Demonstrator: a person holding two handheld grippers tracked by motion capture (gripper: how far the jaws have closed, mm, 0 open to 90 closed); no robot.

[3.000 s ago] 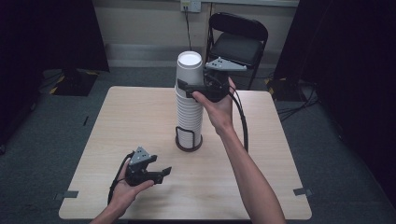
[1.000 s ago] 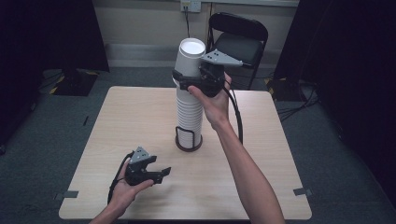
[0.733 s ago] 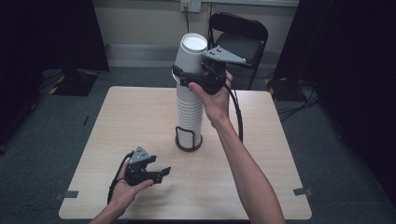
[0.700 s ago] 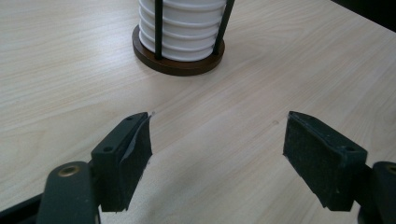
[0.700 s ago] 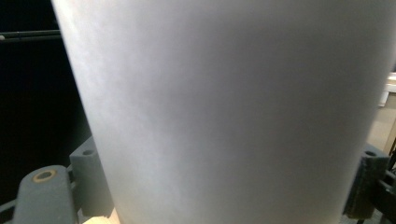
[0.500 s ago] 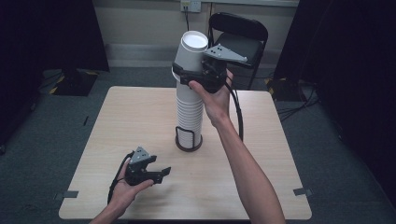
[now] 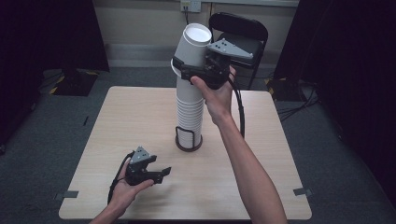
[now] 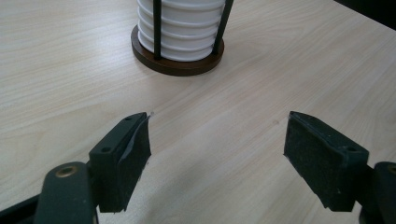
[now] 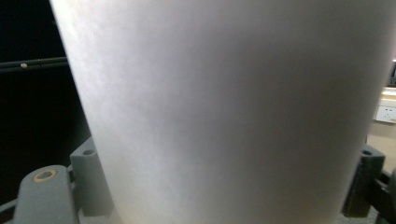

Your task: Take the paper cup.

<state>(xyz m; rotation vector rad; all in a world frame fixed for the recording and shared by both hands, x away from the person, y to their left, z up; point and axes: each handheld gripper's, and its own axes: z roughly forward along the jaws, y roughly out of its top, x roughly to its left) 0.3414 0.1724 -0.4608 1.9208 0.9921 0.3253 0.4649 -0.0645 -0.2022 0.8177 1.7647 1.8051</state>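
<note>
A tall stack of white paper cups (image 7: 190,109) stands in a holder with a brown round base (image 7: 188,143) and black rods at mid-table. My right gripper (image 7: 187,67) is shut on the top cup (image 7: 195,43), which is lifted partly off the stack and leans toward the far right. Its jaws have just been closing with that cup (image 9: 224,107) between the pads (image 9: 91,186). My left gripper (image 7: 161,173) rests low near the table's front left, open and holding nothing (image 8: 217,154), facing the holder base (image 8: 177,65).
The light wooden table (image 7: 135,107) has bare room all around the holder. A black folding chair (image 7: 245,37) stands behind the far edge, under a wall socket (image 7: 190,5). A black cable (image 7: 240,112) hangs along my right forearm.
The right gripper has raised the top cup off the stack and tipped it, mouth toward the far right. The left gripper has stayed where it was.
</note>
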